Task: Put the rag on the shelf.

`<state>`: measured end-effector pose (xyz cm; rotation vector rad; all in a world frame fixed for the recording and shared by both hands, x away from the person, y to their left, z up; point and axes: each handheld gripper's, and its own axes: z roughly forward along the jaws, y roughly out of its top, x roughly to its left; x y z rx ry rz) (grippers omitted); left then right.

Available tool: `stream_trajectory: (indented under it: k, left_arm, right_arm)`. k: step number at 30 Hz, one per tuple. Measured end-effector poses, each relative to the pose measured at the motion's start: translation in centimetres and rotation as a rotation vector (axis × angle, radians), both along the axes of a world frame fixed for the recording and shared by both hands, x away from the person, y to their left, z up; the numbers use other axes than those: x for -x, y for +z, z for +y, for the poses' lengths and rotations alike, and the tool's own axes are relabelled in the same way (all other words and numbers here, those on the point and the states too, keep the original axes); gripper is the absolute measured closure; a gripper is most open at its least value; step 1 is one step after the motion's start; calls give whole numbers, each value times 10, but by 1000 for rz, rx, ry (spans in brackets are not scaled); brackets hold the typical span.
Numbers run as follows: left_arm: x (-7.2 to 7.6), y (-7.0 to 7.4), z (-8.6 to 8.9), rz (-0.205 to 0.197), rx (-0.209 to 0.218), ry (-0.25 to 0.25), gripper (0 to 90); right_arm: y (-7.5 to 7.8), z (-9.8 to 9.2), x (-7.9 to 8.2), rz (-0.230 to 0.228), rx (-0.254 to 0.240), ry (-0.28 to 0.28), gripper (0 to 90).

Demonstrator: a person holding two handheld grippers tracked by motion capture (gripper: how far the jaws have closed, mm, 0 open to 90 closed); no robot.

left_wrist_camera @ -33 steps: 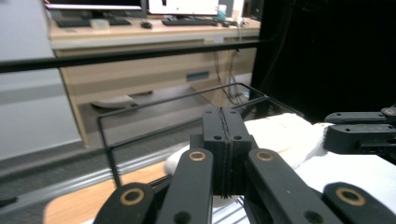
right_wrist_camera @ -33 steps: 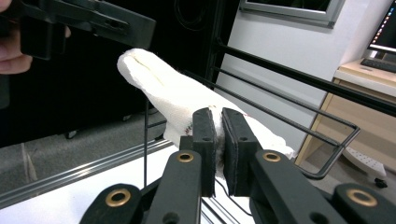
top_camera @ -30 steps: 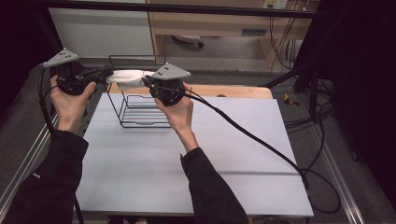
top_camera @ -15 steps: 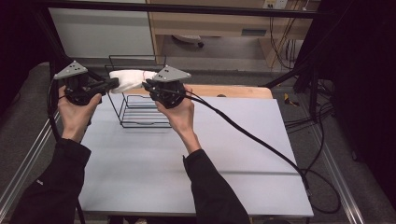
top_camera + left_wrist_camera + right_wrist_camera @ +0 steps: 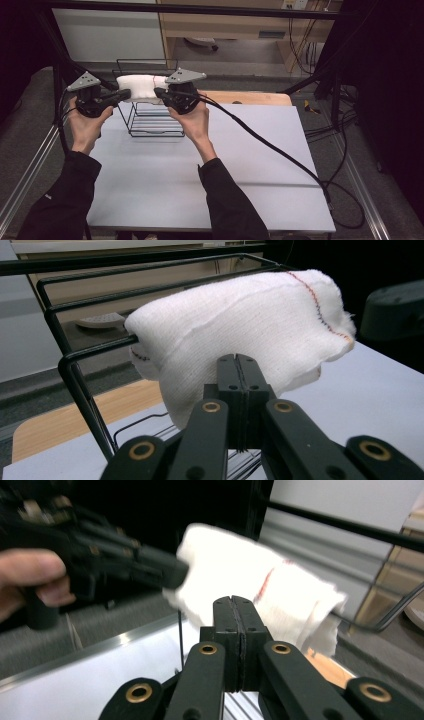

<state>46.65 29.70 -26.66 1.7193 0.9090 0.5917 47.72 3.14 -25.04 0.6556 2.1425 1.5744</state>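
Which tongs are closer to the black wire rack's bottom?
Hard to say, they look about level. Left tongs meet the white cloth above the wire rack from its left end, right tongs from its right end; both sit well above the rack's bottom.

The pale grey counter (image 5: 240, 175) sits inside a black metal frame (image 5: 200, 9). Beyond its far edge lies a wooden board (image 5: 250, 97), then grey floor (image 5: 240, 60) and a light wooden cabinet (image 5: 225, 22). A white panel (image 5: 107, 35) stands left; darkness fills the right, where cables (image 5: 345, 125) trail.
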Motion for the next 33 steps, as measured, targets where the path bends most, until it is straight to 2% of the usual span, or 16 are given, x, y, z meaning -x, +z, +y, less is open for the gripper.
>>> stream_trajectory:
  k: [5, 10, 13, 18, 21, 22, 26, 30, 33]
  left_arm:
    - [-1, -6, -1, -7, -9, 9, 900]
    - [-5, -11, -3, -16, -15, 21, 900]
    - [-7, -13, -3, -16, -9, 29, 900]
    - [-3, -13, -1, -23, -5, 23, 887]
    - [3, -13, 1, -11, -3, 17, 833]
    - [5, -14, 2, -7, -4, 13, 793]
    - [14, -20, 3, 18, -22, 0, 709]
    - [23, -32, 3, 37, -47, -5, 589]
    - [27, -44, 6, 56, -48, 0, 504]
  right_arm:
    - [-15, 8, -7, 17, 62, -36, 900]
    - [-20, 11, -13, 19, 70, -61, 900]
    - [-23, 13, -16, 27, 58, -66, 900]
    - [-23, 12, -14, 21, 59, -59, 881]
    - [-20, 8, -10, 14, 47, -47, 825]
    - [-19, 6, -7, 26, 29, -29, 773]
    - [-20, 1, -2, 35, 41, -25, 695]
    - [-22, -9, 4, 54, 44, -15, 576]
    - [-24, -17, 8, 64, 57, -16, 484]
